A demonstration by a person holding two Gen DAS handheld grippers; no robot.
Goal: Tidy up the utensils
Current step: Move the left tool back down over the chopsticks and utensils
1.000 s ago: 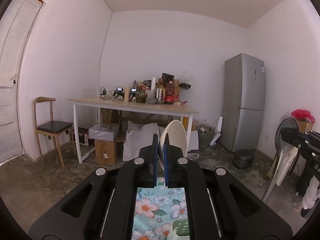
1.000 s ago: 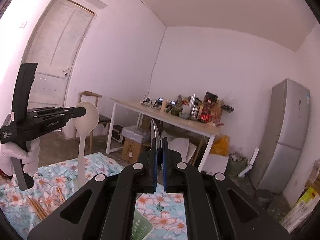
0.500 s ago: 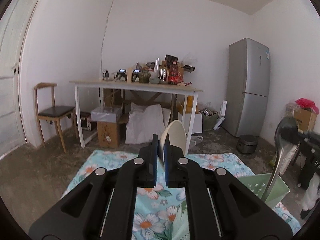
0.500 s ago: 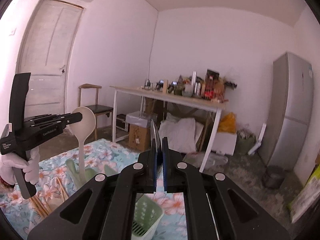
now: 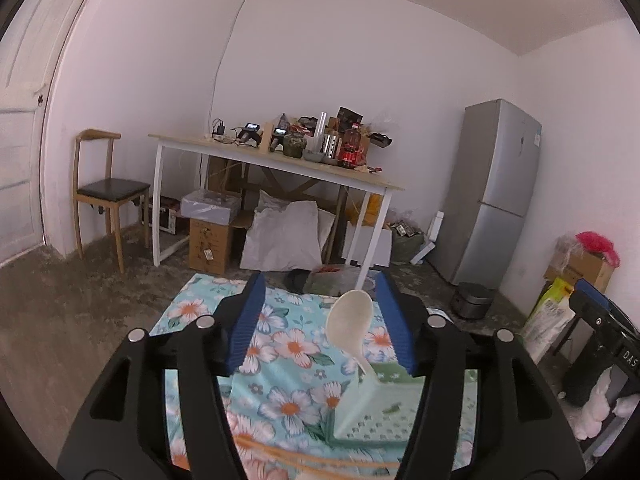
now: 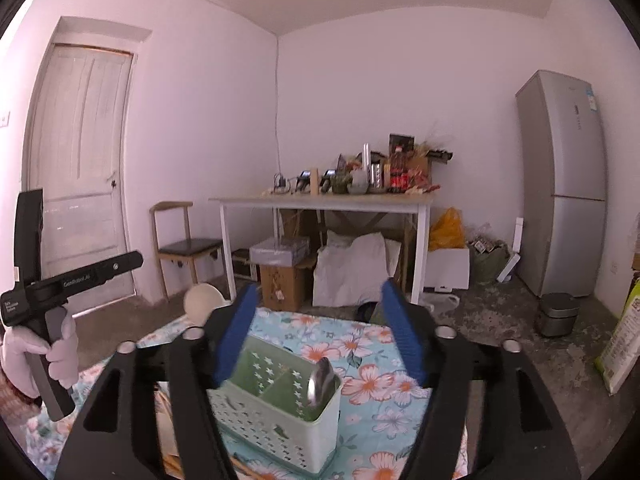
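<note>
Utensils stand in the pale green perforated plastic caddy (image 6: 276, 412) in front of you: a cream plastic ladle-shaped spoon (image 5: 348, 320) rises from one compartment, bowl up and leaning a little, and a shiny steel spoon (image 6: 320, 380) sits bowl up in the compartment at the caddy's right end as the right wrist camera shows it. The caddy rests on a turquoise cloth printed with white and orange flowers (image 5: 280, 340), spread over the worktop.

Your left gripper (image 5: 320, 320) has just been opening; its blue pads (image 5: 248, 320) now stand spread, with the cream spoon between them but touched by neither. Your right gripper (image 6: 320, 332) has likewise just been opening and is spread wide above the caddy, nothing pressed between its pads; the steel spoon stands free below.

Thin wooden chopsticks (image 5: 304, 460) lie on the cloth at the near edge, blurred. From the right wrist camera you can see your white-gloved left hand (image 6: 44, 356) on its gripper's handle. Behind stand a white-legged table (image 6: 320, 202) piled with bottles and clutter, a wooden chair (image 5: 108, 192) and a grey refrigerator (image 5: 492, 192).
</note>
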